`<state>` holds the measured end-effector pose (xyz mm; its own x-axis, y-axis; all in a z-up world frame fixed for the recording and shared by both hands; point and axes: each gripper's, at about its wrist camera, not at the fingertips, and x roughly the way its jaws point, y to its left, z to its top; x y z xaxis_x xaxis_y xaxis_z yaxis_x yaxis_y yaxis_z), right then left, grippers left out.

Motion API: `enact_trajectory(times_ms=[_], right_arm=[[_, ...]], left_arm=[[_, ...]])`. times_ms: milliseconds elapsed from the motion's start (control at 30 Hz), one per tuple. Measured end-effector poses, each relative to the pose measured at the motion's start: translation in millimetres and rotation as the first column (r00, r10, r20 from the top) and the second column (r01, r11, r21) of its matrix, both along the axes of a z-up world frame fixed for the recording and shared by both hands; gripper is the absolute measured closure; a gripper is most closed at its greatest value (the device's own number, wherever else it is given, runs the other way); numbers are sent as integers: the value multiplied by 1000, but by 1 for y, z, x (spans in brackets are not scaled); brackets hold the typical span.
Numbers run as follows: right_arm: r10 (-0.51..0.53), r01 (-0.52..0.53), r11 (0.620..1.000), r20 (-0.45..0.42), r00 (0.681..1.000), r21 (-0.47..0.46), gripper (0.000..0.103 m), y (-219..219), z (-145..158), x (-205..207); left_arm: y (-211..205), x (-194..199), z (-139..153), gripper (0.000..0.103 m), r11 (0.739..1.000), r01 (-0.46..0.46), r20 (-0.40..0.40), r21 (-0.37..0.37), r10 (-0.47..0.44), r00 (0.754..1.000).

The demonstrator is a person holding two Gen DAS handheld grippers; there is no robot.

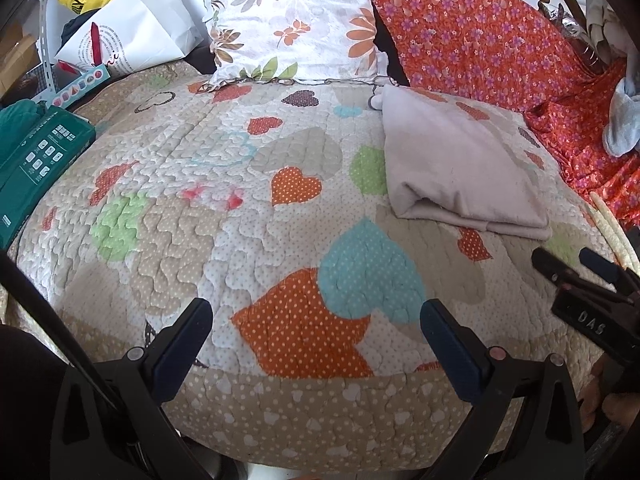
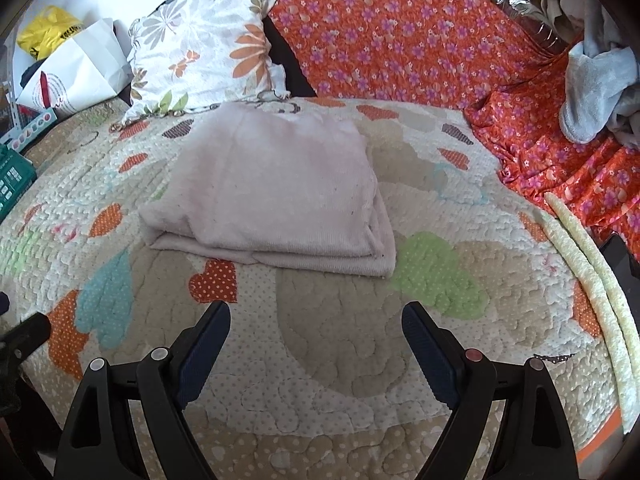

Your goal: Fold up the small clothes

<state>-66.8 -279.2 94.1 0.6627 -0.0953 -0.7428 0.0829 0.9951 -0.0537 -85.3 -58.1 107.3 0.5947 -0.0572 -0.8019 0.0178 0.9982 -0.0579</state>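
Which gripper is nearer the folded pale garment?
Right. The right gripper faces the folded pale garment head-on, just short of it; the left gripper sits farther, garment off to its right.

The bed (image 2: pixel 320 360) was covered with a quilt (image 1: pixel 180 184) full of dotted hearts. A folded pale pink cloth (image 2: pixel 276 196) lay flat on the quilt. A flowery pillow (image 1: pixel 296 20) leaned at the far end, next to a red flowered cloth (image 2: pixel 400 40). A green box (image 1: pixel 36 160) and a white paper bag (image 1: pixel 132 28) sat at the left side.
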Motion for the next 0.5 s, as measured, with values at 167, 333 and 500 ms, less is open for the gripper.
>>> enact_trajectory(times_ms=[167, 333, 500], right_arm=[[-12, 9, 996, 41, 999, 88, 12, -15, 21, 13], [24, -29, 994, 48, 999, 106, 60, -21, 35, 68], [77, -31, 968, -177, 981, 248, 74, -27, -26, 119]], left_arm=[[2, 3, -5, 0, 1000, -5, -32, 6, 6, 999], [-1, 6, -5, 0, 1000, 8, -55, -5, -8, 998], [6, 14, -2, 0, 1000, -3, -48, 14, 4, 999]])
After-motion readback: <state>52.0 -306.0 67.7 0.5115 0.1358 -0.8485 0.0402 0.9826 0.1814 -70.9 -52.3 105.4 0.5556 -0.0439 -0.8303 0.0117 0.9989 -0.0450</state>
